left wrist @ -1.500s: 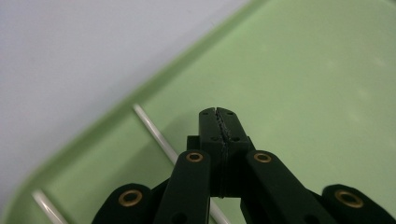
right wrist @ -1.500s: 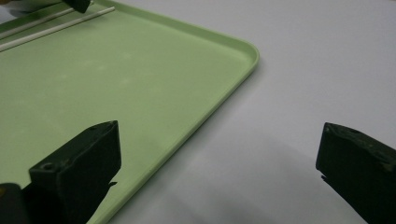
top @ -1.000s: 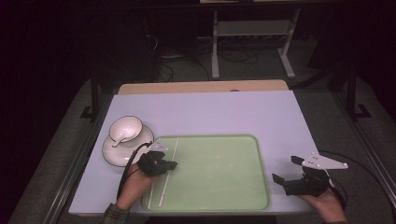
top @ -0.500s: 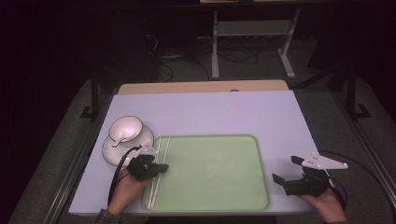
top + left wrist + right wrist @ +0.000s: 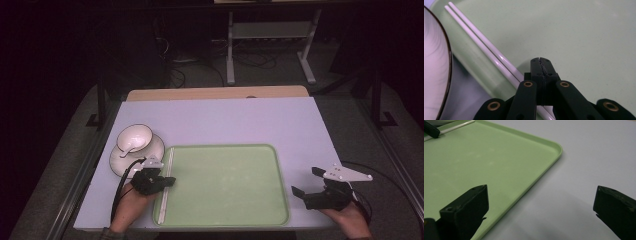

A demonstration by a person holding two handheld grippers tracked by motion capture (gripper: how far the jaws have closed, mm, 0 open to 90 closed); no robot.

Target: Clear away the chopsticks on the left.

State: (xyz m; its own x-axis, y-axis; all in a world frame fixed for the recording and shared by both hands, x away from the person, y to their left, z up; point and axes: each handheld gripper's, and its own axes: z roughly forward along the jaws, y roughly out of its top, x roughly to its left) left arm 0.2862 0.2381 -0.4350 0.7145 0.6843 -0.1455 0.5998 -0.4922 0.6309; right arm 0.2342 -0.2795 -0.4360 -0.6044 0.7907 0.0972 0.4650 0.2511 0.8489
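Chopsticks (image 5: 165, 184), a white pair lying side by side, rest along the left rim of the green tray (image 5: 235, 220); their long axis runs from the near edge of the table (image 5: 240, 120) to the far side, parallel to the tray's left wall. In the left gripper view the pair (image 5: 486, 47) slants from the upper left down under your jaws, both sticks touching each other along their length.

Starting at the left, a white bowl (image 5: 135, 137) with a spoon (image 5: 127, 147) in it sits on a white saucer (image 5: 120, 162), just beside the tray's far left corner. Your left gripper (image 5: 167, 181) comes next, right over the chopsticks near their middle; its jaws are pressed together with nothing between them, and the tips sit just to the tray side of the sticks. Whether they touch the sticks you cannot tell.

Across the bare tray floor, your right gripper (image 5: 304, 182) rests on the table just beside the tray's right rim, jaws spread wide and holding nothing.

No brand, label or writing can be read on any of these things.
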